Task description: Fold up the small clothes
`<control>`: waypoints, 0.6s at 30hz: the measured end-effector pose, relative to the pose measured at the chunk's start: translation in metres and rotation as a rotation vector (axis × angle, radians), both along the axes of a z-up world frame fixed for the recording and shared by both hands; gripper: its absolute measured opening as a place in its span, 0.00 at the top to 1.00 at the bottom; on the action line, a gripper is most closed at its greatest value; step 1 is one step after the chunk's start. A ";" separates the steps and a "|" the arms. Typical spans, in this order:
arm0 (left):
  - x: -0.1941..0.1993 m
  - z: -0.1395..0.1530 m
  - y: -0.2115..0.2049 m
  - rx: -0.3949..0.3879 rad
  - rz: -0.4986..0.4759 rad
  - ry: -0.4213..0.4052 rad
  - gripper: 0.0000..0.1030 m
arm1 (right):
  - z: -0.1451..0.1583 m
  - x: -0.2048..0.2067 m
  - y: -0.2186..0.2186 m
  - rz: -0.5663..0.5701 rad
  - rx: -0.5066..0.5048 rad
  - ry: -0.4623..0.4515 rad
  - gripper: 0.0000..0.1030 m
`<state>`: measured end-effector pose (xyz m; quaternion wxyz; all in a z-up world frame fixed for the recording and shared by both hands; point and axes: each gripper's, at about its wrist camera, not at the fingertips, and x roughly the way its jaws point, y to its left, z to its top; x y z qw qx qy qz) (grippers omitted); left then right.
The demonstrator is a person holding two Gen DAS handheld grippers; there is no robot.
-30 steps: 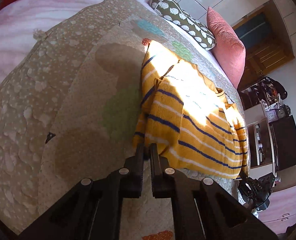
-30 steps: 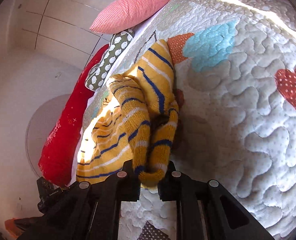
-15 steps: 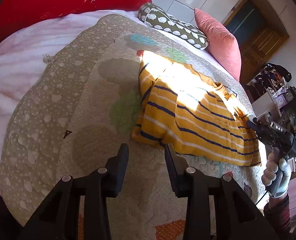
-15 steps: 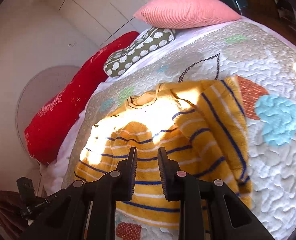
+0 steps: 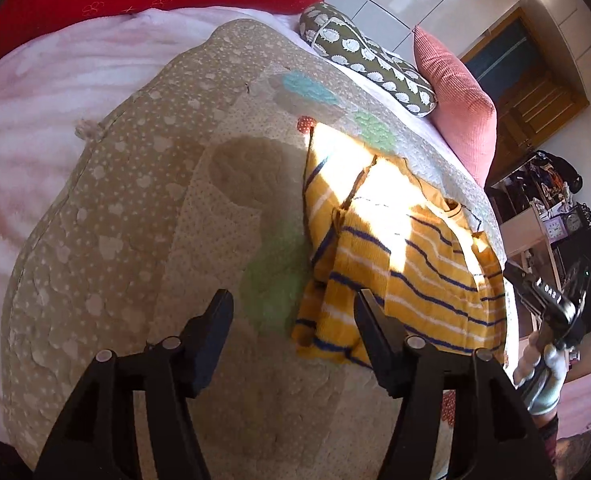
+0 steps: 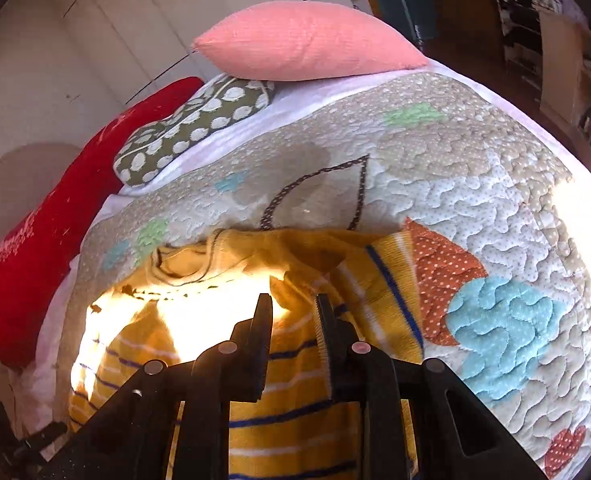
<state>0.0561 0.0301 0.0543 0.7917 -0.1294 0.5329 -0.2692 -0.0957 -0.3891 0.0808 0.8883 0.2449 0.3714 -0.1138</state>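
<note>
A yellow sweater (image 5: 399, 268) with blue and white stripes lies folded on the patchwork quilt (image 5: 143, 216), partly in a patch of sun. My left gripper (image 5: 293, 304) hovers over the quilt at the sweater's near left corner. Its jaws are opening and no pad presses on anything. In the right wrist view the sweater (image 6: 295, 412) fills the lower middle, collar toward the pillows. My right gripper (image 6: 293, 304) hangs just above it, jaws opening with nothing between them. A gloved hand (image 5: 547, 364) holds that tool at the sweater's far side.
A pink pillow (image 6: 307, 44), a green spotted pillow (image 6: 199, 124) and a long red pillow (image 6: 35, 232) line the head of the bed. A pink blanket (image 5: 27, 128) lies beyond the quilt's edge. A wooden door (image 5: 535, 104) and cluttered shelves (image 5: 551, 200) stand past the bed.
Both grippers have let go of the sweater and opened. The right one dropped the bunched sleeve, rose and rolled upright. The left one drew back from the hem corner.
</note>
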 end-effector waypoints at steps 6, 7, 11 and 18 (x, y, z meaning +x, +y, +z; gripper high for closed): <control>0.070 -0.005 -0.046 -0.053 -0.126 0.068 0.28 | 0.014 0.007 0.156 0.454 -0.123 -0.043 0.44; 0.078 -0.008 -0.054 -0.048 -0.151 0.077 0.28 | 0.010 0.009 0.178 0.504 -0.156 -0.037 0.44; 0.104 -0.016 -0.078 -0.046 -0.211 0.085 0.27 | -0.016 0.022 0.246 0.656 -0.290 0.003 0.44; 0.132 -0.032 -0.105 -0.055 -0.276 0.132 0.21 | -0.053 0.045 0.292 0.721 -0.382 0.045 0.44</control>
